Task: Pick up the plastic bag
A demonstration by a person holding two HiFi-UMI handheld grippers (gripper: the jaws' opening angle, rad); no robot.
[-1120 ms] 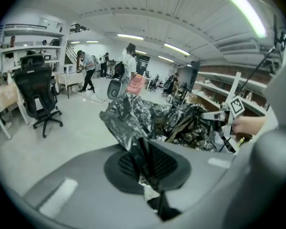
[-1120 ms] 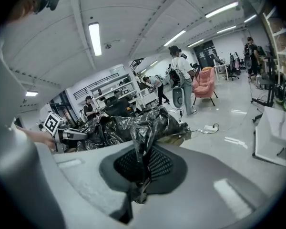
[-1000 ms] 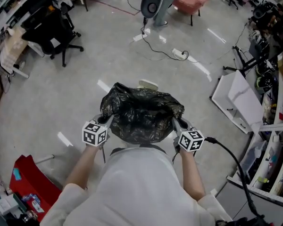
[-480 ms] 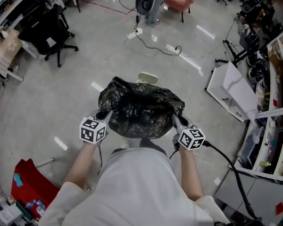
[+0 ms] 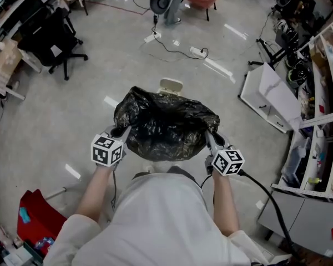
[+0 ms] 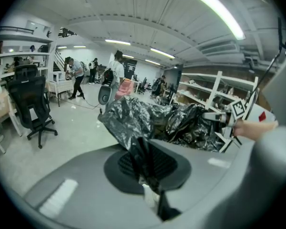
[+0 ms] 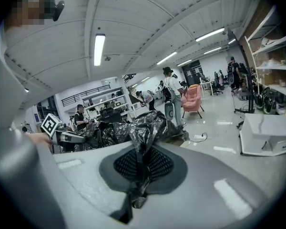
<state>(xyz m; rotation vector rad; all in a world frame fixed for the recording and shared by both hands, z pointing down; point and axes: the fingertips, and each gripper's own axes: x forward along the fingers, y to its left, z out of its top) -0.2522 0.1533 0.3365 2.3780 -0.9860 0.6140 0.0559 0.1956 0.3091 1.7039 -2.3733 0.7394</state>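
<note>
Black plastic bag [image 5: 166, 127]: 12 o'clock of the person, apparently off the floor. Grip: left tongs [image 5: 120, 133] at its 9, right tongs [image 5: 210, 139] at its 3, each clamped on rim film, sharing the load.

Workshop-lab: office chair [image 5: 51, 33], shelving [image 5: 326, 148], power strip [image 5: 198, 51].

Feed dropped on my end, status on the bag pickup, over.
Left gripper shut on black plastic bag, right gripper shut on its opposite edge. Bag slung between them. Nothing blocking in view.

Plastic bag [image 5: 165, 127] between left tongs [image 5: 121, 132] and right tongs [image 5: 208, 136] — floor [image 5: 66, 121] below.
</note>
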